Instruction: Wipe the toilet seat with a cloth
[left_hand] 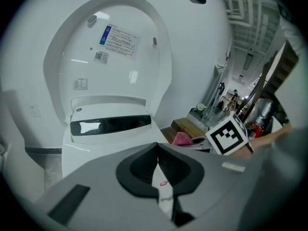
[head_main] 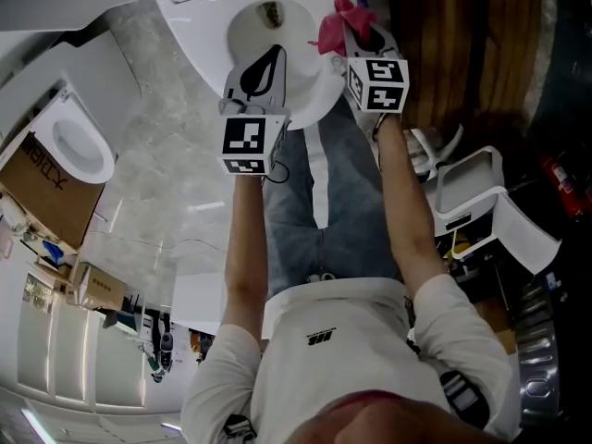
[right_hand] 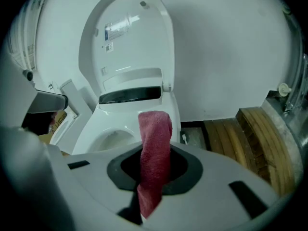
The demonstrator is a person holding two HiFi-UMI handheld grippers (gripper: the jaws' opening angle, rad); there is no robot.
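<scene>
A white toilet (head_main: 277, 54) stands with its lid (right_hand: 126, 37) raised against the wall; the seat rim (right_hand: 120, 121) and the bowl (head_main: 268, 28) are exposed. My right gripper (head_main: 356, 35) is shut on a pink cloth (right_hand: 154, 153), which sticks up between the jaws above the seat's right side. The pink cloth (head_main: 344, 21) shows in the head view at the rim's right edge. My left gripper (head_main: 262, 74) hovers over the front of the bowl with its jaws closed and nothing between them. In the left gripper view the raised lid (left_hand: 110, 57) fills the frame.
A second toilet (head_main: 79, 141) and a cardboard box (head_main: 42, 188) stand at the left. Wooden slats (right_hand: 262, 129) lie to the right of the toilet. A white bin (head_main: 481, 202) sits at the right. The person's legs (head_main: 319, 202) stand just before the bowl.
</scene>
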